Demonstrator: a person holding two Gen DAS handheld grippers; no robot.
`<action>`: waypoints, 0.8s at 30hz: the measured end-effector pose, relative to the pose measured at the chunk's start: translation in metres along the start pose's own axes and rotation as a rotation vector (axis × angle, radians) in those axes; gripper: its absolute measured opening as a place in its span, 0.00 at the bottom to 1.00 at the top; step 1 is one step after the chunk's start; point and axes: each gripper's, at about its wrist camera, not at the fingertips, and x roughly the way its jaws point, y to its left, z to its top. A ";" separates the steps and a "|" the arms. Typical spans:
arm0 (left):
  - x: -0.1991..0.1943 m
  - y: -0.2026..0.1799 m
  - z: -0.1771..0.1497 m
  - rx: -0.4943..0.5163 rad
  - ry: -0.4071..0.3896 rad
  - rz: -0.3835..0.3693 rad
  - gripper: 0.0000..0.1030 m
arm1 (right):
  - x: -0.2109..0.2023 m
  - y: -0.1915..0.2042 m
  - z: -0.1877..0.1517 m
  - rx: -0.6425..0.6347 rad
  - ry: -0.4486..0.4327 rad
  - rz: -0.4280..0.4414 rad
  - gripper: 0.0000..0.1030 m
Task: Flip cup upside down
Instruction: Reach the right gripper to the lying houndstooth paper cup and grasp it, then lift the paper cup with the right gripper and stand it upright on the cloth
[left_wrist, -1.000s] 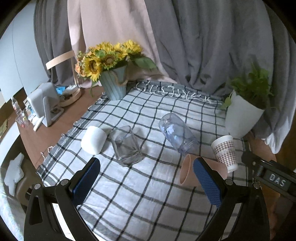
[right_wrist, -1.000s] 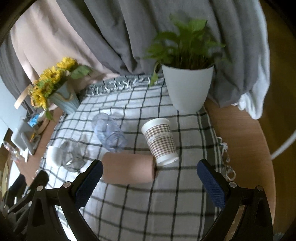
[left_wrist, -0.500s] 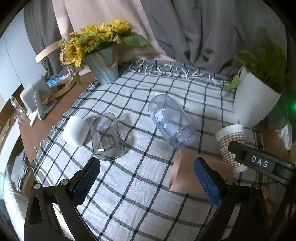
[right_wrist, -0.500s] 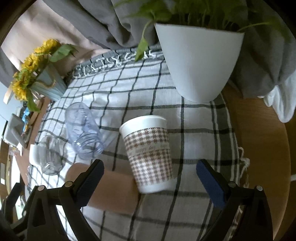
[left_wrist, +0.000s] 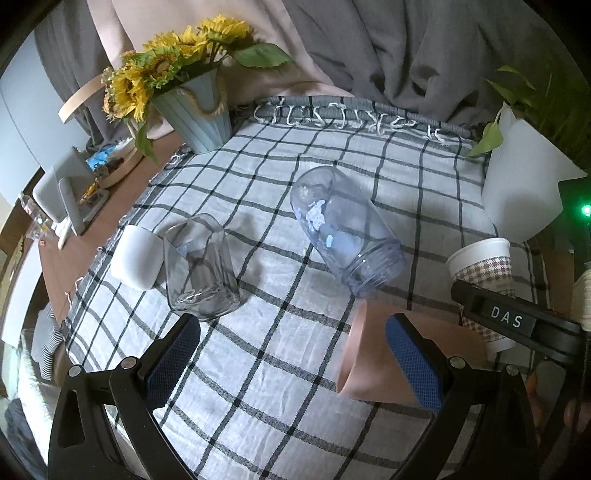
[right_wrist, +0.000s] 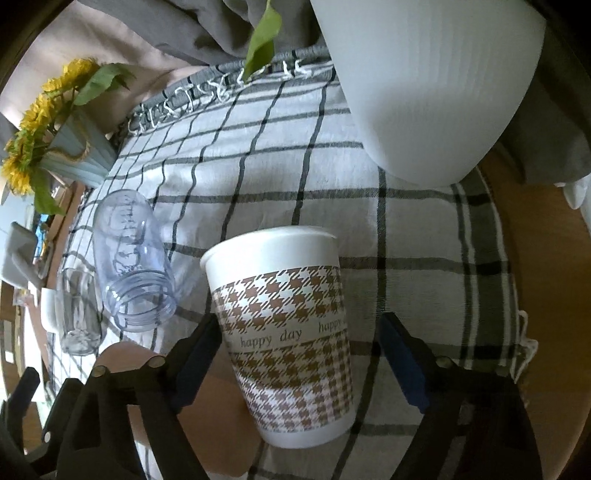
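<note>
A white paper cup with a brown houndstooth band (right_wrist: 291, 332) stands on the checked cloth, wide end down; it also shows at the right in the left wrist view (left_wrist: 484, 269). My right gripper (right_wrist: 303, 354) is open, its fingers on either side of the cup, apart from it. A pink cup (left_wrist: 373, 362) lies on its side beside it. My left gripper (left_wrist: 291, 365) is open and empty above the cloth, its right finger (left_wrist: 413, 365) in front of the pink cup. A clear bluish jar (left_wrist: 343, 229), a clear glass (left_wrist: 199, 269) and a white cup (left_wrist: 136, 256) also lie on their sides.
A white plant pot (right_wrist: 428, 85) stands just behind the paper cup. A sunflower vase (left_wrist: 195, 110) stands at the cloth's far left corner. A grey device and a round tray (left_wrist: 74, 184) sit on the wooden table (right_wrist: 546, 295) left of the cloth. Grey curtains hang behind.
My right gripper has moved forward and down until its open fingers straddle the paper cup. My left gripper has moved slightly forward. The cups have not moved.
</note>
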 end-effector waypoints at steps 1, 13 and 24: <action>0.000 0.000 0.001 0.000 -0.001 -0.001 1.00 | 0.001 -0.001 0.000 0.001 0.005 0.007 0.78; -0.007 -0.004 0.006 0.021 -0.028 -0.075 1.00 | -0.017 -0.001 0.005 0.001 -0.047 -0.019 0.60; -0.023 0.029 0.019 0.075 -0.087 -0.201 1.00 | -0.084 0.015 -0.009 0.067 -0.176 -0.124 0.60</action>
